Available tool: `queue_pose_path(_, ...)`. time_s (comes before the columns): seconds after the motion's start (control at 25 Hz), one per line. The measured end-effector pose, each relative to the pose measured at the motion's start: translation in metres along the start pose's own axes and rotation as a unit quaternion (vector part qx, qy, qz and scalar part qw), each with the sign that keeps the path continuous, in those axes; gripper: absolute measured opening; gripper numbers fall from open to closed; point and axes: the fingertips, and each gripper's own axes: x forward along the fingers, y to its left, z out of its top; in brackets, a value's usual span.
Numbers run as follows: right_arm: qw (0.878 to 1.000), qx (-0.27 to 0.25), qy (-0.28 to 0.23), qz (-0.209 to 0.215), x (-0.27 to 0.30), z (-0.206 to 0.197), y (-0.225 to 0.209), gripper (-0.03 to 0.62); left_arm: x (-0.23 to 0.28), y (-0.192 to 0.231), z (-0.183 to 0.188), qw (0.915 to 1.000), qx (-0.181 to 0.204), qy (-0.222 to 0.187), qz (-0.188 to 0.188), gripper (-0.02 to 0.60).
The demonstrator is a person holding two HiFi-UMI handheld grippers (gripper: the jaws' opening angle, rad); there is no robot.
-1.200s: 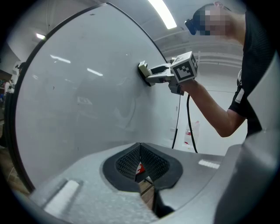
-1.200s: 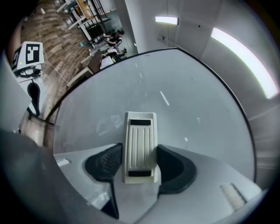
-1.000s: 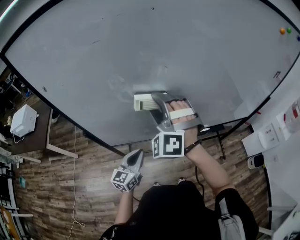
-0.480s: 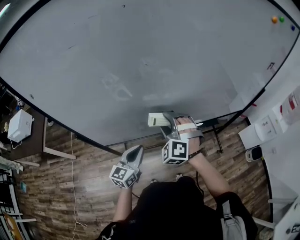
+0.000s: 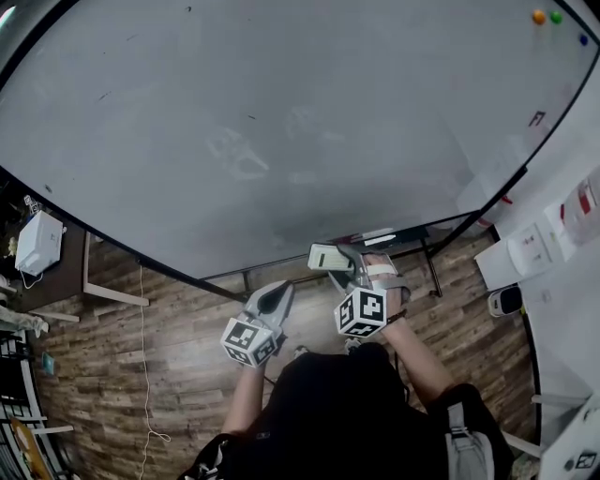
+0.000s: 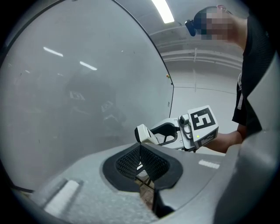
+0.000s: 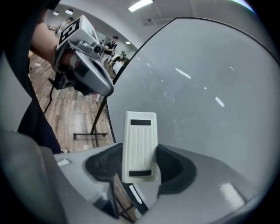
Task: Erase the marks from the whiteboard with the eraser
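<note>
1. Broadly, the whiteboard (image 5: 281, 112) fills the upper part of the head view. It has a grey-white face inside a thin black frame, with faint smudges near its middle (image 5: 234, 150).
2. Below it lies a wooden plank floor (image 5: 122, 375), with the feet of the board's dark stand (image 5: 427, 262) on it.
3. The person's dark top (image 5: 337, 412) is at the bottom of the head view, with both forearms reaching forward.
4. The right gripper (image 5: 339, 259) has its jaws clamped on the eraser, one dark pad against each long side.
5. The left gripper (image 5: 277, 294) is lower and to the left, well clear of the board. Its own view shows its two ribbed pads pressed together with nothing between them.
6. The eraser (image 5: 330, 257) is a cream, ribbed block. In the head view it sits just under the board's lower edge. In the right gripper view it stands up out of the jaws (image 7: 139, 146) with the board to its right, and whether it touches the board cannot be told.
7. Two small magnets, orange (image 5: 538, 17) and green (image 5: 556, 16), sit side by side at the board's top right corner.
</note>
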Motion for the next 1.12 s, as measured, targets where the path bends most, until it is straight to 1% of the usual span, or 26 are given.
queue_pose_path(0.12, 0.996, 0.077, -0.044, 0.032, -0.010, -0.014, 0.009, 0.247, 0.005, -0.013, -0.004, 1.0000, 0.003, 0.002, 0.004, 0.009)
queue_pose_path(0.24, 0.984, 0.152, -0.078, 0.057, -0.021, -0.030, 0.014, 0.247, 0.008, -0.026, -0.008, 0.9999, 0.004, 0.004, 0.011, 0.009)
queue_pose_path(0.32, 0.975, 0.186, -0.096, 0.069, -0.029, -0.041, 0.016, 0.247, 0.010, -0.035, -0.010, 0.9999, 0.003, 0.003, 0.017, 0.009)
queue_pose_path(0.4, 0.967, 0.210, -0.118, 0.080, -0.038, -0.051, 0.018, 0.247, 0.011, -0.044, -0.014, 0.9997, 0.003, 0.001, 0.023, 0.009)
queue_pose_path(0.6, 0.951, 0.237, -0.168, 0.109, -0.062, -0.071, 0.031, 0.245, 0.009, -0.069, -0.029, 0.9989, -0.011, -0.002, 0.045, 0.009)
queue_pose_path(0.68, 0.947, 0.238, -0.183, 0.117, -0.073, -0.076, 0.037, 0.245, 0.007, -0.079, -0.033, 0.9983, -0.021, -0.007, 0.053, 0.009)
queue_pose_path(0.76, 0.944, 0.239, -0.194, 0.117, -0.083, -0.078, 0.041, 0.245, 0.003, -0.090, -0.039, 0.9983, -0.025, -0.009, 0.051, 0.009)
queue_pose_path(0.88, 0.939, 0.256, -0.205, 0.108, -0.099, -0.077, 0.046, 0.244, -0.008, -0.104, -0.046, 0.9988, -0.024, -0.006, 0.042, 0.009)
queue_pose_path(1.0, 0.933, 0.275, -0.216, 0.089, -0.115, -0.071, 0.051, 0.244, -0.024, -0.112, -0.046, 0.9993, -0.016, -0.009, 0.033, 0.009)
queue_pose_path(1.12, 0.930, 0.287, -0.221, 0.069, -0.129, -0.060, 0.058, 0.242, -0.048, -0.118, -0.044, 0.9996, -0.006, -0.008, 0.025, 0.009)
